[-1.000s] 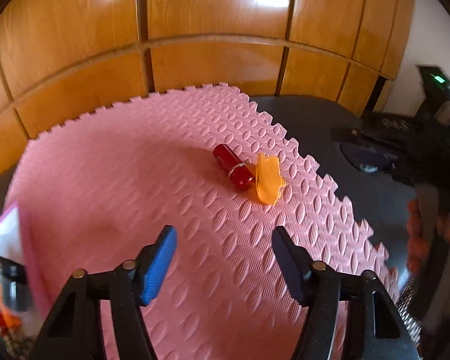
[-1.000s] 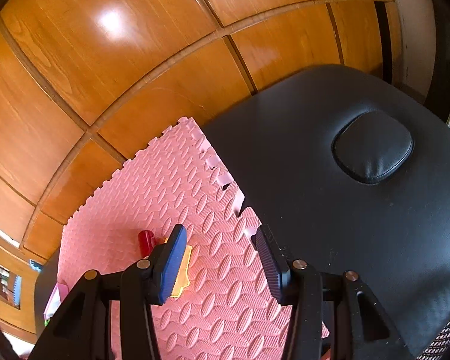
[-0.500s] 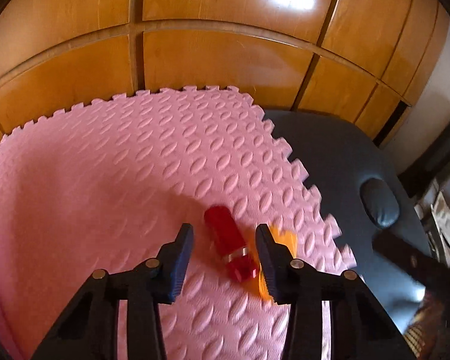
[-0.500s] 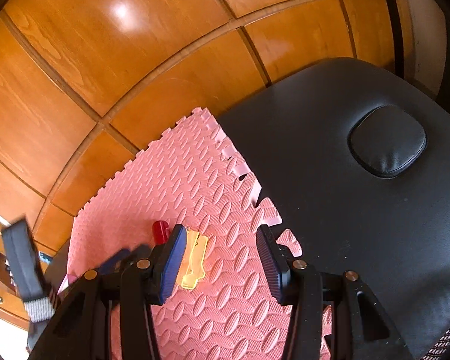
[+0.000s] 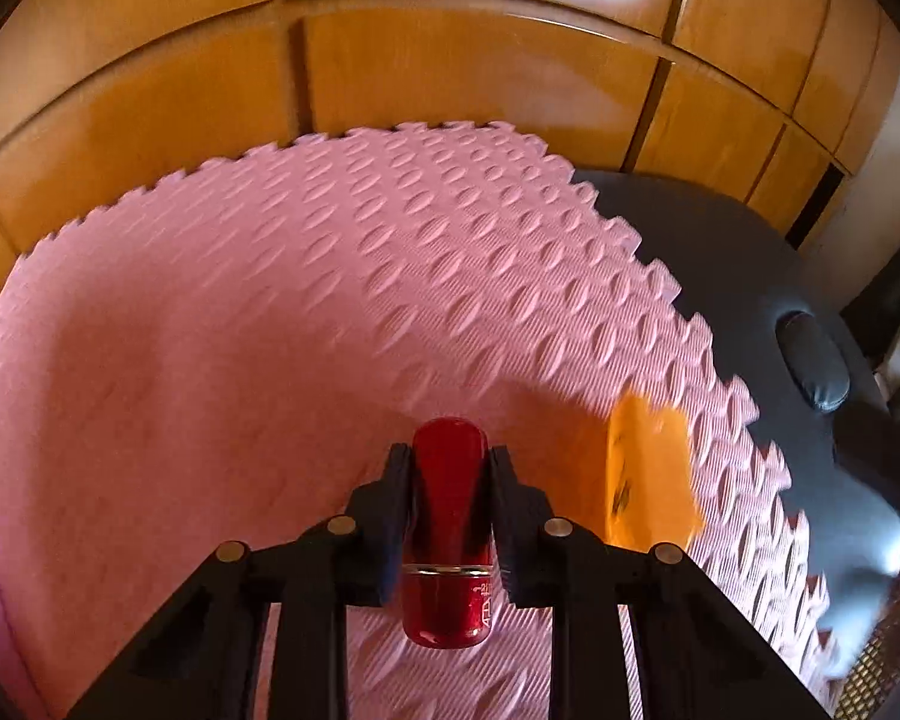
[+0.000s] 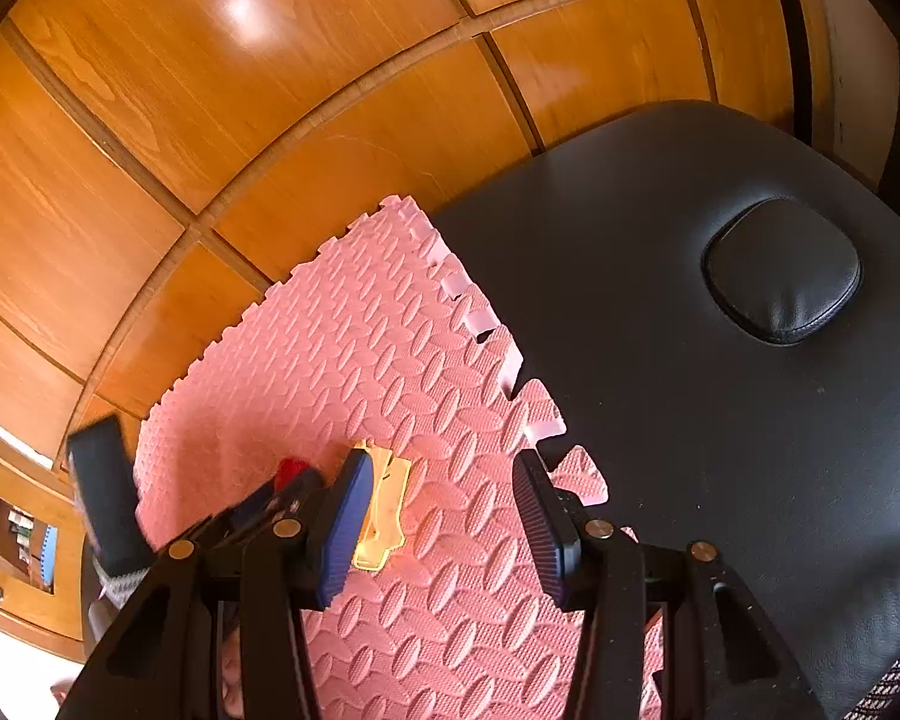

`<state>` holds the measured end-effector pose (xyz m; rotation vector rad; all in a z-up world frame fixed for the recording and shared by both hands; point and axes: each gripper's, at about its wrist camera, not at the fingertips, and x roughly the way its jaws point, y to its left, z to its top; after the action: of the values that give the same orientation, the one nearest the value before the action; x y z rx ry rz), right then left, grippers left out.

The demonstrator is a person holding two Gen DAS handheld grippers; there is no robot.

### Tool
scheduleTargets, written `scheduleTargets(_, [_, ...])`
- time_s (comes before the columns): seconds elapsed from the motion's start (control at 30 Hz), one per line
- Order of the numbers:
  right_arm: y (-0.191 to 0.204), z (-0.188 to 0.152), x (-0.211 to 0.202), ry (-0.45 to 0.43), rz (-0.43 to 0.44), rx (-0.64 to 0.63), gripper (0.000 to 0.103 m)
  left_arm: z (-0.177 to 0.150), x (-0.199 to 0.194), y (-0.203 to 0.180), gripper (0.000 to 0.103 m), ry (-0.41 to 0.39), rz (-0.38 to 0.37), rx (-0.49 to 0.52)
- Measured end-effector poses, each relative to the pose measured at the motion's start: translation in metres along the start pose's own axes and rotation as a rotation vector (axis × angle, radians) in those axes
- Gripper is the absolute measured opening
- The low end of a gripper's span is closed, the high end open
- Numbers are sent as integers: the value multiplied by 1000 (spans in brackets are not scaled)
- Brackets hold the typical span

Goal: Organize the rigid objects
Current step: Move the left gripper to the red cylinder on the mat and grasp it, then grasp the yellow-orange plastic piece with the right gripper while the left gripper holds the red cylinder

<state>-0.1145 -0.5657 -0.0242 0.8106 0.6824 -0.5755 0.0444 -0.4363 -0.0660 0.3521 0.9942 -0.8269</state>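
A glossy red capsule-shaped container (image 5: 450,516) with a thin metal band lies on the pink foam mat (image 5: 270,330). My left gripper (image 5: 450,456) is closing on it, and both pads press its sides. A flat orange plastic piece (image 5: 648,474) lies just right of it, blurred. In the right wrist view the same piece (image 6: 384,510) sits beside the left finger of my right gripper (image 6: 441,480). That gripper hovers open over the mat with nothing between its fingers. The red container (image 6: 291,471) peeks out behind it.
The mat covers part of a black padded table (image 6: 660,360) that has an oval cushion (image 6: 783,276) set into it. Wooden wall panels (image 6: 270,90) rise right behind the table. The mat's jagged right edge (image 6: 540,420) borders bare black padding.
My left gripper moved forward and down over the red container and shut on it. The right gripper stayed nearly in place, still open.
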Motion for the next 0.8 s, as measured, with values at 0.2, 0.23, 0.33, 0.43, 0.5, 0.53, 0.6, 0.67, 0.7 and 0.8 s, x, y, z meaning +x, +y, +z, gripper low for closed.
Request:
scheduleTargets(0.2, [8, -4, 8, 30, 5, -42, 49, -43, -27, 5, 25, 6, 17, -12])
scheduleTargets(0.23, [10, -5, 10, 39, 10, -51, 49, -51, -33, 5, 25, 0, 26, -7])
scheduleTargets(0.33, [19, -9, 18, 66, 20, -97, 49, -70, -43, 8, 25, -11, 25, -10])
scheduleTargets(0.43, [30, -12, 22, 65, 15, -149, 49, -87, -51, 12, 25, -42, 18, -1])
scheduleTargets(0.5, [37, -14, 27, 70, 13, -178, 49, -95, -55, 13, 25, -77, 25, 18])
scheduleTargets(0.53, [41, -14, 31, 76, 10, -191, 49, -97, -55, 13, 25, -89, 30, 25])
scheduleTargets(0.6, [49, -15, 38, 84, 5, -222, 49, -100, -56, 14, 25, -107, 26, 27])
scheduleTargets(0.67, [55, -16, 43, 81, -3, -250, 49, -100, -56, 16, 25, -109, 19, 21])
scheduleTargets(0.7, [57, -17, 46, 78, -10, -262, 49, -100, -56, 16, 26, -111, 14, 18])
scheduleTargets(0.8, [61, -18, 59, 95, -46, -287, 49, -102, -57, 17, 26, -119, 14, 19])
